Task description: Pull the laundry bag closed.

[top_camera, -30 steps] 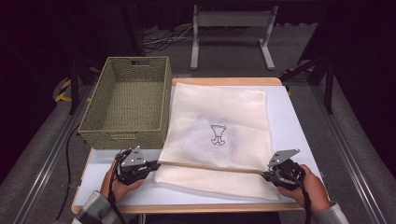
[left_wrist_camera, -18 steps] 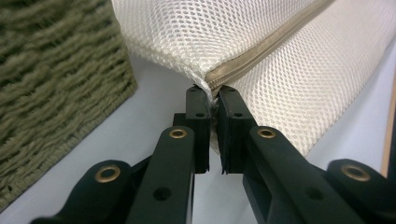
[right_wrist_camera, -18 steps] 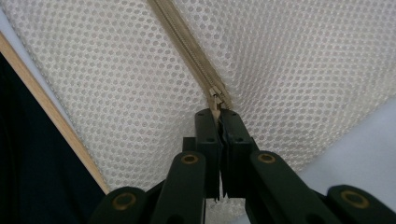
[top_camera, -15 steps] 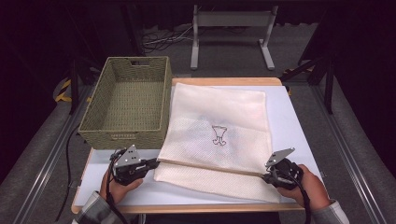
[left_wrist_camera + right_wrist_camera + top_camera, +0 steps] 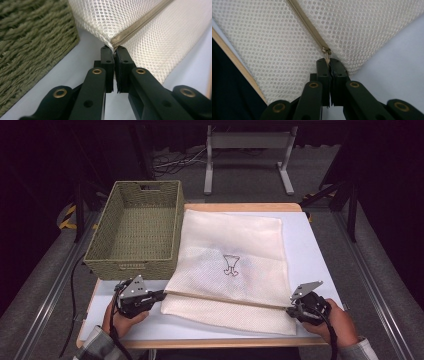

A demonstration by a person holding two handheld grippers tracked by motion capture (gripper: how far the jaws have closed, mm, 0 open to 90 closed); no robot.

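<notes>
A cream mesh laundry bag (image 5: 230, 255) lies flat on the white tabletop, with a small dark drawing at its middle. A tan zipper (image 5: 225, 298) runs across its near part. My left gripper (image 5: 161, 295) is shut on the bag's left corner at the zipper's end (image 5: 111, 45). My right gripper (image 5: 290, 310) is shut on the zipper pull (image 5: 326, 53) at the bag's right corner. Between the two grippers the zipper is stretched straight. In both gripper views the mesh (image 5: 287, 50) spreads out beyond the closed jaws.
A woven green basket (image 5: 136, 227) stands empty at the left, right next to the bag and close to my left gripper; its wall (image 5: 32, 45) rises at the left of the left gripper view. The table's wooden front edge (image 5: 210, 343) runs just before the hands. A metal stand (image 5: 247, 160) is behind the table.
Both hands have drawn slightly toward the table's front edge with the bag's near part; the zipper stays taut between them.
</notes>
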